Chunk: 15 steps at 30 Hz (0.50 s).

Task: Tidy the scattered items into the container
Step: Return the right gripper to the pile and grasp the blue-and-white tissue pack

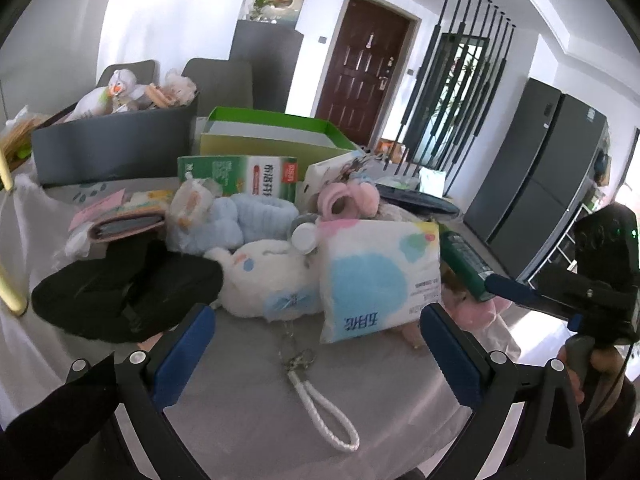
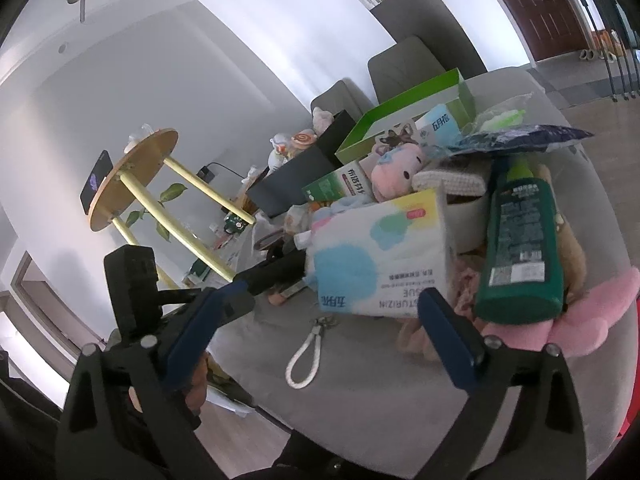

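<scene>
Both grippers spread and empty before a heap of scattered items on the grey table (image 1: 248, 420).

Left gripper (image 1: 316, 324): jaws wide apart at lower centre of its frame, gripping nothing. Right gripper (image 2: 336, 308): jaws likewise apart, empty, just short of the tissue pack (image 2: 380, 252). A white cord loop (image 1: 324, 412) lies between the left fingers. The green bottle (image 2: 520, 248) leans at right of the right view. The green container (image 1: 272, 136) stands open behind the heap, upper centre; a dark bin (image 1: 112, 148) of toys sits upper left.
</scene>
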{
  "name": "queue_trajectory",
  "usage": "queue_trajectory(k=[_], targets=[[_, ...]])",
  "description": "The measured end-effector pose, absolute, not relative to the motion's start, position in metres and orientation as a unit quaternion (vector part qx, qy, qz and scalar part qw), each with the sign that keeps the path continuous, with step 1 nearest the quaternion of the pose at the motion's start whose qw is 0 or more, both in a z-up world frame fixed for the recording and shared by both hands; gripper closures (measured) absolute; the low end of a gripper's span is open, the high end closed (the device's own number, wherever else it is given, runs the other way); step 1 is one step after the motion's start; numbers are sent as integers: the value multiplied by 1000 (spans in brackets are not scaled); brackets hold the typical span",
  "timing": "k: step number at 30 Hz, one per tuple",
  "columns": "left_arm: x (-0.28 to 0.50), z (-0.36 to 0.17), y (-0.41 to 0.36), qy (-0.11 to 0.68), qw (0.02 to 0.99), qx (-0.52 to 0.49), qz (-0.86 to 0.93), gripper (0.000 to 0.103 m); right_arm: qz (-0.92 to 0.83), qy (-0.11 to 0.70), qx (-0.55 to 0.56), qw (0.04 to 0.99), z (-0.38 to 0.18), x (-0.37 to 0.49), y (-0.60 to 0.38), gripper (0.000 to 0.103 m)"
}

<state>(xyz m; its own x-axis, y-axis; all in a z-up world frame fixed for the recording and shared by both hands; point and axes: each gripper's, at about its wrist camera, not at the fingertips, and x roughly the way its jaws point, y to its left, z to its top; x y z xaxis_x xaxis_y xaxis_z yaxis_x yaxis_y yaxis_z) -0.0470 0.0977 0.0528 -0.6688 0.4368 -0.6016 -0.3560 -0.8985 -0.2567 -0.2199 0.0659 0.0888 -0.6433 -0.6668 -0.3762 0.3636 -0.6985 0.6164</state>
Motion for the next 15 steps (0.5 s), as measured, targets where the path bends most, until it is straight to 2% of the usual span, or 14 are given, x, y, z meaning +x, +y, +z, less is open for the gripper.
queue_trajectory(k=[4,9,11,15], targets=[[-54,52,107,-50,228,-347,908,3,-886,-217,312,265,95,-229,61,13],[-65,45,118,-46,246,-368,896,19,-894,-177,332,242,103,-242,56,17],[-71,41,121,-50,252,-379,889,25,-891,-172,345,241,103,-249,55,22],[-77,37,122,-56,257,-388,883,26,-881,-157,379,235,98,-267,50,26]])
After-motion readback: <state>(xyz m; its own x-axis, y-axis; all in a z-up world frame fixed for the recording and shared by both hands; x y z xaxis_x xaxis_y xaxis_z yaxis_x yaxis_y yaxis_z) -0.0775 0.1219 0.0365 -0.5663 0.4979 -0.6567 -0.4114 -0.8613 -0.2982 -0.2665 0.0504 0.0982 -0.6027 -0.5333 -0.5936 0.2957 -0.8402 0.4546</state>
